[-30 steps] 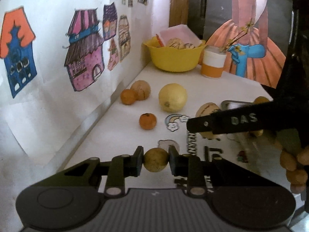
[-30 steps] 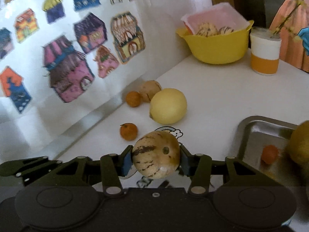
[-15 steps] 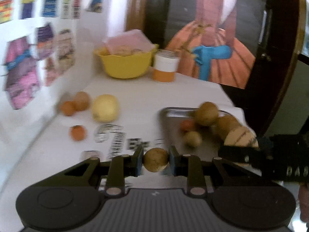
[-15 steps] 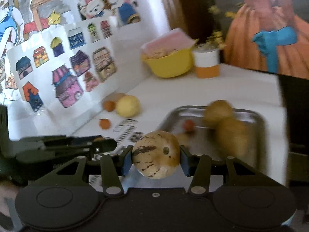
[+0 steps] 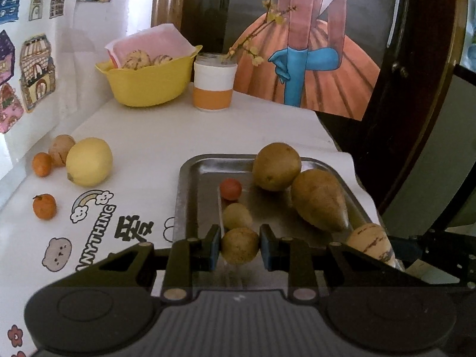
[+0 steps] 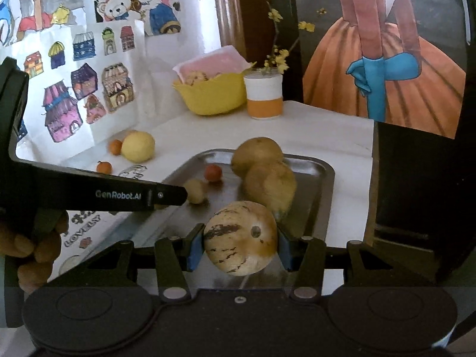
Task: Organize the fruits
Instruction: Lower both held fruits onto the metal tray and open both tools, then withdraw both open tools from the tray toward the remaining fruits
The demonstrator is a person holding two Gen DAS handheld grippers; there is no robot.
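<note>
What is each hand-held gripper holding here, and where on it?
The left hand-held gripper pinches a small brown round fruit across its sides. The right hand-held gripper clamps a striped pale melon across its widest part.

Black left gripper [image 5: 240, 245] with blue pads, 2 silver screws, "GenRobot.AI" lettering.

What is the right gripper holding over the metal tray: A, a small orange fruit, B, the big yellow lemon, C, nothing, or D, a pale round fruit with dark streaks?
D: in the right wrist view, the right gripper is shut on the pale streaked fruit, clamped between both fingers above the metal tray.
</note>
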